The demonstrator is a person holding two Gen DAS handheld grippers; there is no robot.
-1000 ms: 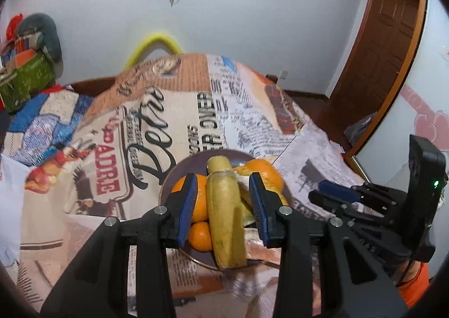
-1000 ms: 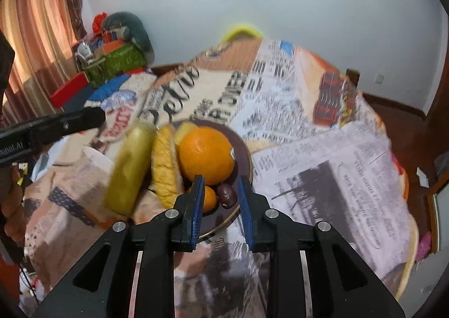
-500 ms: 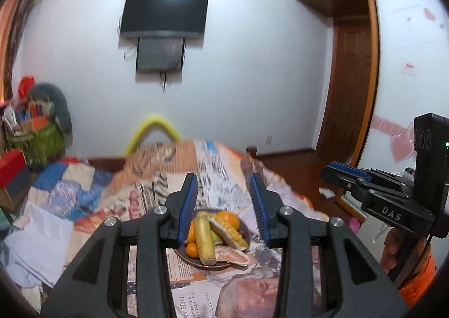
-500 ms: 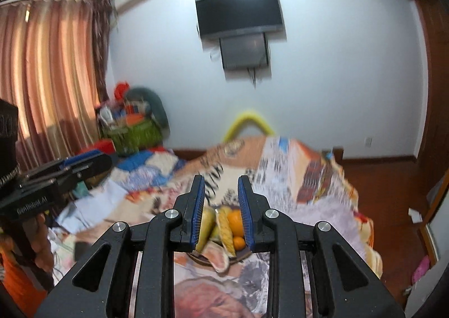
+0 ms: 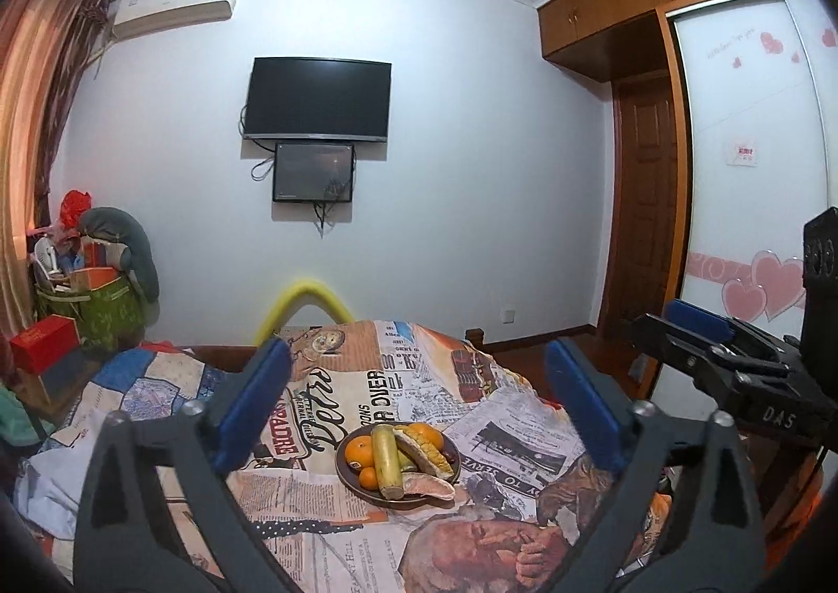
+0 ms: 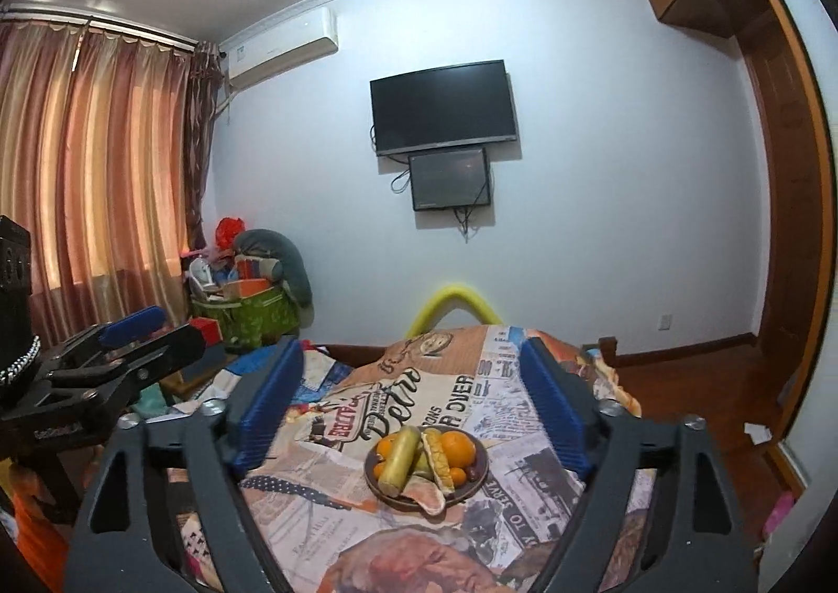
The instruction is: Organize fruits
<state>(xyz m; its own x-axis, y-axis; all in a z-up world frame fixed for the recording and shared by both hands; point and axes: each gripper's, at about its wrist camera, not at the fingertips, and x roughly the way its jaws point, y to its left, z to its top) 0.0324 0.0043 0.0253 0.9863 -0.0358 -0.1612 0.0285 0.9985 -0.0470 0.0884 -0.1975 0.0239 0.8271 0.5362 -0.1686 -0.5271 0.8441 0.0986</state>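
Observation:
A dark round plate (image 5: 350, 479) sits on the newspaper-print cloth and holds oranges (image 5: 359, 450), a long yellow-green fruit (image 5: 386, 460), a corn cob (image 5: 423, 451) and a pale slice at its front. It also shows in the right wrist view (image 6: 477, 481). My left gripper (image 5: 419, 404) is open and empty, held high and well back from the plate. My right gripper (image 6: 411, 399) is open and empty, likewise raised and back. Each gripper appears at the edge of the other's view.
The table (image 5: 324, 383) is draped in a printed cloth, with a yellow chair back (image 5: 304, 302) behind it. Cluttered bags and boxes (image 5: 89, 299) stand at the left wall. A TV (image 5: 318, 99) hangs on the wall; a wooden door (image 5: 641, 205) is at right.
Both grippers have pulled up and back from the plate and opened wider. The yellow-green fruit now lies on the plate with the other fruit.

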